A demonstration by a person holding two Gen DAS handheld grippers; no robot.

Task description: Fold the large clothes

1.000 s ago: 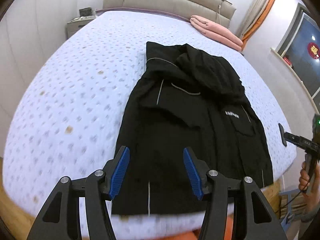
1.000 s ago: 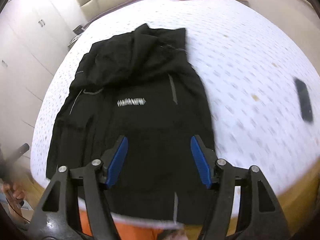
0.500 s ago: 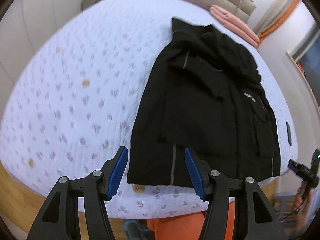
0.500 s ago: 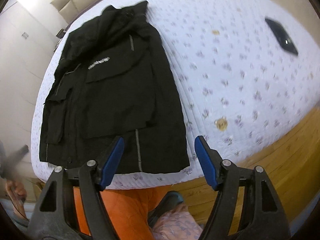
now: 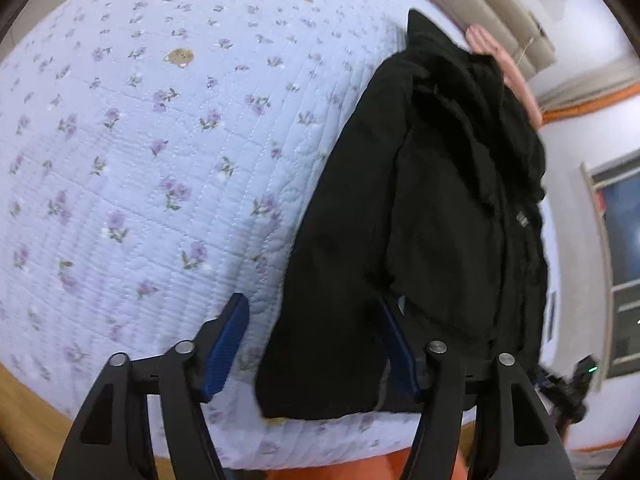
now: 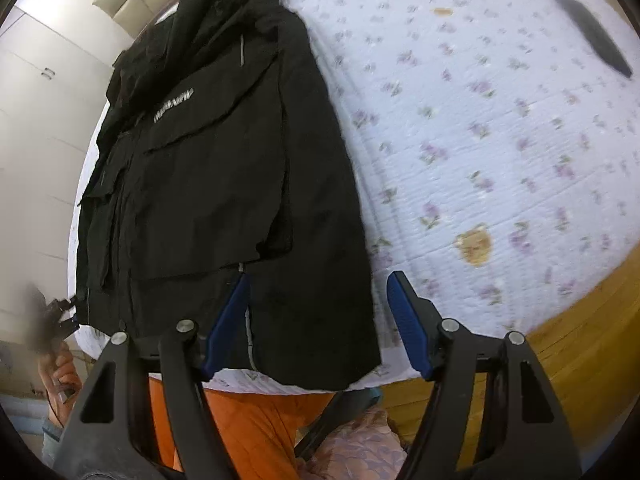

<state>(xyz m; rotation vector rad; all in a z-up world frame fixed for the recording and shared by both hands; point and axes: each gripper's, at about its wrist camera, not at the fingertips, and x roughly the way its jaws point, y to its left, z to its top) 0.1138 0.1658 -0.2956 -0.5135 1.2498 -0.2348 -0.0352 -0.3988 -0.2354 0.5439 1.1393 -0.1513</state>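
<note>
A large black jacket (image 5: 432, 208) lies lengthwise on the bed, sleeves folded over its front, hem at the near edge. It shows in the right wrist view (image 6: 224, 168) with a white chest logo. My left gripper (image 5: 314, 340) is open, low over the hem's left corner; the cloth hides part of its right finger. My right gripper (image 6: 318, 320) is open over the hem's right corner. Neither holds anything.
The bed has a pale floral quilt (image 5: 140, 160) and a wooden frame (image 6: 580, 320). A dark phone (image 6: 592, 36) lies on the quilt to the right. Pink folded bedding (image 5: 508, 68) lies near the headboard. The person's orange trousers (image 6: 248, 428) are at the bed's edge.
Both grippers have dropped down and closer to the jacket's near hem, the left toward its left corner, the right toward its right corner. Both stay open.
</note>
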